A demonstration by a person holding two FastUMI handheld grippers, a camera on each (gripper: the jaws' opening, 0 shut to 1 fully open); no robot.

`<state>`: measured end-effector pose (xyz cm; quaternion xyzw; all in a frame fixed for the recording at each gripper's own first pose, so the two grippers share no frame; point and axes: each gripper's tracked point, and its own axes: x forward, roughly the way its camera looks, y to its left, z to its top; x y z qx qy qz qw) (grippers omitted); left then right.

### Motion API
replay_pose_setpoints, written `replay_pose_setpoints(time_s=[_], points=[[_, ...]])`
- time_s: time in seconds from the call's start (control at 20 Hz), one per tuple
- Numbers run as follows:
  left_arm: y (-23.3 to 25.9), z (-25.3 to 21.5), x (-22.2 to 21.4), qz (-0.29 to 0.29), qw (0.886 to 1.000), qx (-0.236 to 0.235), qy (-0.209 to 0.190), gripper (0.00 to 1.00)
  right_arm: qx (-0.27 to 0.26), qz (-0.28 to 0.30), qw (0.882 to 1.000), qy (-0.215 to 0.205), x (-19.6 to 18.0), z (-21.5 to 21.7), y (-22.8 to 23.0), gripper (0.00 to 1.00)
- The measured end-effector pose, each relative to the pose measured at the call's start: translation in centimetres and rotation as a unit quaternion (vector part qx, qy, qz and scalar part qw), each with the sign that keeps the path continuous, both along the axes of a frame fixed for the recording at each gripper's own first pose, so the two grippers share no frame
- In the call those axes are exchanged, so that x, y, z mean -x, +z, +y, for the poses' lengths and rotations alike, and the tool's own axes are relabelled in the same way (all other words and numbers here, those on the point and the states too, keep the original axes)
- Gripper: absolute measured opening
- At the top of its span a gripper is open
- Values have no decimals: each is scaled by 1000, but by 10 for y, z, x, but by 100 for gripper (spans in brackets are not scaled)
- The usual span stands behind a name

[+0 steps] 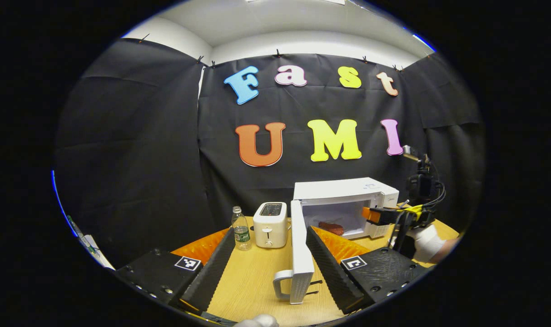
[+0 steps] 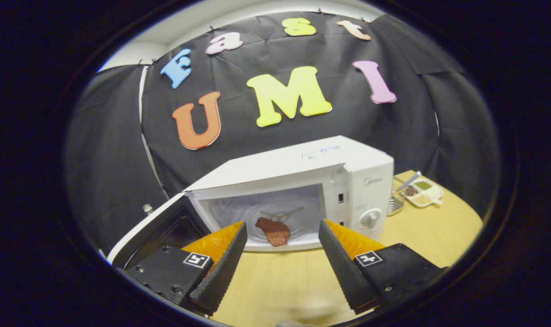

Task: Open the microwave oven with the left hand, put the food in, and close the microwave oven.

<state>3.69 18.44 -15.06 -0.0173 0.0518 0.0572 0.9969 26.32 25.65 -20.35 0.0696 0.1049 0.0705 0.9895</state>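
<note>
The reddish slab of food (image 2: 273,230) is lying inside the white microwave oven (image 2: 302,190), its door (image 1: 299,245) hanging open; both the left gripper (image 1: 270,259) and right gripper (image 2: 280,254) are gaping empty, so closing remains.

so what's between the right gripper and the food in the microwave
Nothing but bare table in the right gripper view: the open right gripper faces the food on the microwave floor.
</note>
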Motion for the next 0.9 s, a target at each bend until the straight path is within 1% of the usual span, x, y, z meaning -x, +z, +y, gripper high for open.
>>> replay_pose_setpoints(time_s=[0.05,0.1,0.25,0.35,0.4,0.45,0.5,0.65,0.7,0.75,0.85,0.9], points=[[2,-1,1,0,1000,0,-2,96,9,-7,1000,12,17,-5,16,90],[4,-2,4,0,1000,-1,-4,96,24,-7,1000,17,34,-14,29,100],[12,-2,6,-1,1000,-4,-5,96,64,-24,998,14,83,-51,70,100],[16,0,7,-3,1000,-9,-5,96,84,-26,996,11,113,-72,87,100],[17,1,6,-4,1000,-12,-5,96,94,-29,995,6,127,-81,95,90],[17,2,6,-2,1000,-16,-4,96,100,-31,994,2,140,-89,99,90],[16,4,8,1,1000,-20,-2,96,105,-31,994,13,153,-90,101,100],[19,5,8,-2,1000,-24,-2,96,125,-24,992,18,183,-97,97,100],[18,5,6,-3,1000,-26,-4,88,129,-17,991,19,191,-97,92,91],[15,4,5,-1,1000,-26,-6,96,131,-12,991,19,198,-97,89,100],[9,4,2,-1,1000,-27,-11,95,130,-6,991,17,208,-97,86,100],[5,4,3,1,1000,-26,-15,93,126,-7,992,15,210,-97,87,100]])
